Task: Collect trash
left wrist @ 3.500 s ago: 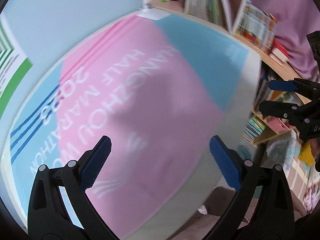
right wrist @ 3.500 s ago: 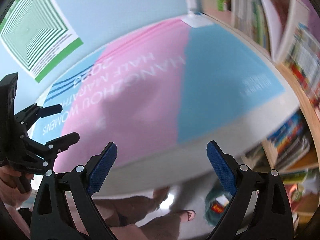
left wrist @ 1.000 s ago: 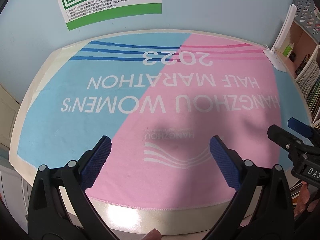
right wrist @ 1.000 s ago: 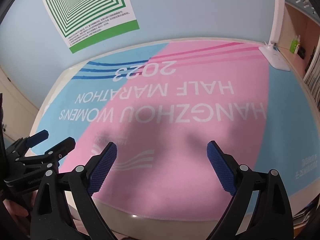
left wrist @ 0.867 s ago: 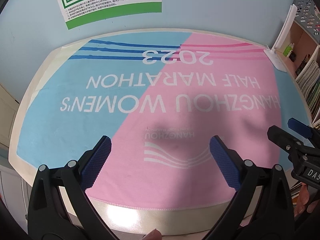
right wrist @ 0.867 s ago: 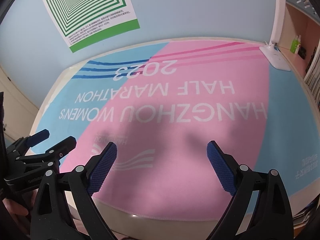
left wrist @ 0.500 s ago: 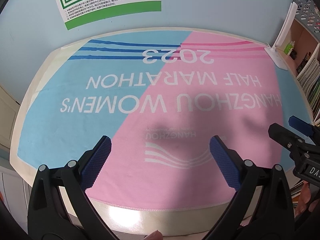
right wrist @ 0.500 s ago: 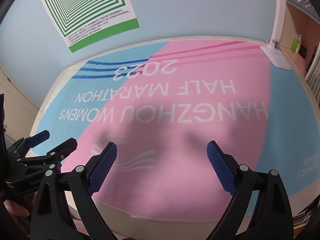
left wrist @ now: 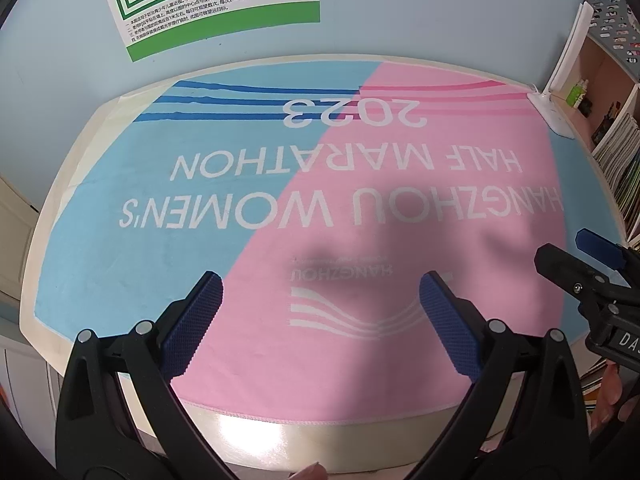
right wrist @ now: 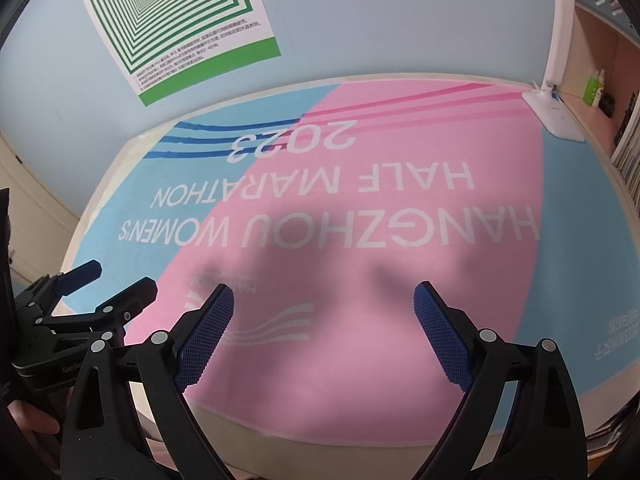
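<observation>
No trash shows in either view. My left gripper [left wrist: 320, 312] is open and empty, held over the near edge of a pink and blue marathon towel [left wrist: 240, 184] that covers the table. My right gripper [right wrist: 324, 316] is open and empty too, over the pink part of the same towel [right wrist: 360, 208]. The right gripper shows at the right edge of the left wrist view [left wrist: 576, 260]. The left gripper shows at the left edge of the right wrist view [right wrist: 108, 284].
A white desk lamp [right wrist: 554, 80] stands at the table's far right corner. A green-striped poster [left wrist: 216, 4] hangs on the blue wall behind. Shelves with books [left wrist: 616, 168] stand to the right. The table's cream front edge [left wrist: 280, 436] is just below the grippers.
Over 3.5 seconds both grippers swung from a blurred, tilted view of the shelves to face the table squarely. In the last second they barely moved.
</observation>
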Demonstrator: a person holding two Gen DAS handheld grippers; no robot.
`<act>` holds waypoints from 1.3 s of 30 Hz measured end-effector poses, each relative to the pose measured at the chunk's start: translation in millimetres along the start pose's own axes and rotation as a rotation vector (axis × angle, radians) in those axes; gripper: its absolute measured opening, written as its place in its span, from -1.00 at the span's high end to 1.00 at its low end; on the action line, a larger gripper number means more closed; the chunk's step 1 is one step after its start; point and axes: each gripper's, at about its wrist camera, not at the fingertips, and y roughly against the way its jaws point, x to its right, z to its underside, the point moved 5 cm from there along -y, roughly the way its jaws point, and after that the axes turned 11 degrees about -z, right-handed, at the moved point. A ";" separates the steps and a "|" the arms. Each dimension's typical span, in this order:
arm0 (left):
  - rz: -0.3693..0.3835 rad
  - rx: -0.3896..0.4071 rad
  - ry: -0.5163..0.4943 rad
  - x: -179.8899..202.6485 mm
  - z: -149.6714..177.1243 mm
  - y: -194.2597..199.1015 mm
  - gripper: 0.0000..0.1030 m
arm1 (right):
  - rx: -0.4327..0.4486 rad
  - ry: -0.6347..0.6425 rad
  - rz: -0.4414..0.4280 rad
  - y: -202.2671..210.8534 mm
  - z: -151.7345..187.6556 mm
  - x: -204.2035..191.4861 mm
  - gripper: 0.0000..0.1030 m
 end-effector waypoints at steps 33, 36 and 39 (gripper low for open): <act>-0.001 0.003 -0.003 -1.7 -1.2 -0.5 -0.87 | 0.002 -0.003 0.004 -1.6 -1.1 1.4 -0.76; 0.001 0.004 -0.004 -1.4 -1.5 -0.5 -0.87 | -0.003 -0.006 0.000 -0.8 -0.9 2.1 -0.76; 0.002 0.005 -0.005 -0.9 -2.3 -0.5 -0.87 | -0.001 -0.004 0.003 0.2 -1.4 2.2 -0.76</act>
